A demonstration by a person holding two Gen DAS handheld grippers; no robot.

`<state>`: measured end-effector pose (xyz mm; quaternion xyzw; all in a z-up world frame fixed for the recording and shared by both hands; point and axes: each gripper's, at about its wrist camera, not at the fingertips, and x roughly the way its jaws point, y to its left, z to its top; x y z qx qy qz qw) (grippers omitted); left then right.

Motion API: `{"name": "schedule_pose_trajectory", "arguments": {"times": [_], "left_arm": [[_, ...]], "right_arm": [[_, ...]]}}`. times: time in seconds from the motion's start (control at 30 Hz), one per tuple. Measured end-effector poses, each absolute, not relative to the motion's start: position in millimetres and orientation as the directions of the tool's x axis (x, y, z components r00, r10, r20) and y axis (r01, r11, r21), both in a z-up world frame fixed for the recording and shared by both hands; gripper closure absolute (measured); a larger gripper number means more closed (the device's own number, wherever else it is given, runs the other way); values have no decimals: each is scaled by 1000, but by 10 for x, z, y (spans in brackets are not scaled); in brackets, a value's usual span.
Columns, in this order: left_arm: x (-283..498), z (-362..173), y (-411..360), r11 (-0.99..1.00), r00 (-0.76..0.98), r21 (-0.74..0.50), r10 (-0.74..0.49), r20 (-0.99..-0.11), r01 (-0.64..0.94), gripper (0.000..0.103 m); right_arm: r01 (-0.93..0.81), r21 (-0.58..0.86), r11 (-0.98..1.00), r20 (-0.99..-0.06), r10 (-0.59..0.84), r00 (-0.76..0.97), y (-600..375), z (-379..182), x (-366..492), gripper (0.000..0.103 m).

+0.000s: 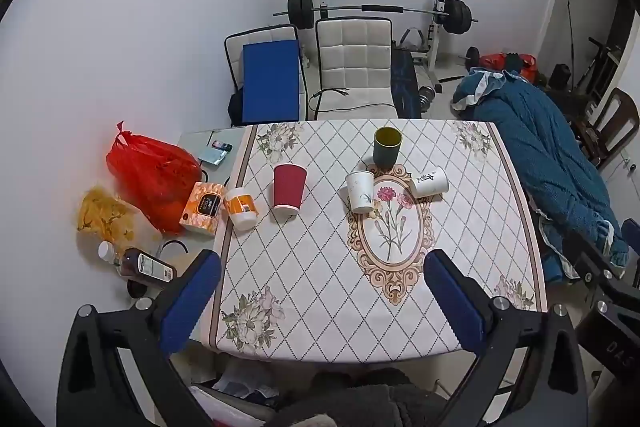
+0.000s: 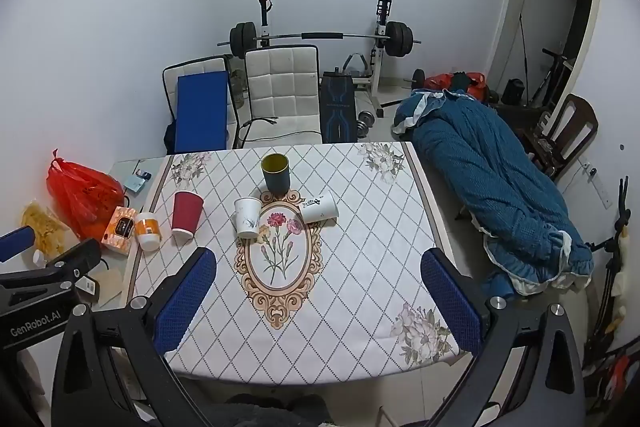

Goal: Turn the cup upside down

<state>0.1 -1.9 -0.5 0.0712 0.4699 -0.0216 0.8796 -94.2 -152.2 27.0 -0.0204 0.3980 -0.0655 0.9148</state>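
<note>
You hold both grippers back at the near edge of the table (image 1: 400, 339), jaws spread wide and empty, likely so you can survey the cups before committing. The left gripper (image 1: 322, 301) and right gripper (image 2: 318, 297) sit well apart from every cup. Four cups stand or lie toward the far half: a red ribbed paper cup (image 1: 289, 190) on the left, a white paper cup (image 1: 360, 191) near the middle, a dark green cup (image 1: 387, 146) farther back, all mouth-up, and a white printed cup (image 1: 430, 181) lying on its side to the right.

Even, cool indoor light fills both views, with only soft shadows beside the cups (image 1: 360, 191). Fisheye bending curves the walls, corners fall black, and focus stays fairly sharp.
</note>
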Motion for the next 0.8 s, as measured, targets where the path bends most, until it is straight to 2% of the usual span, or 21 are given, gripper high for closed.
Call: {"name": "schedule_pose_trajectory", "arguments": {"times": [0.8], "left_arm": [[-10, 61, 5, 991, 561, 77, 2, -828, 110, 0]], "right_arm": [[104, -94, 990, -722, -139, 677, -1532, 304, -900, 0]]}}
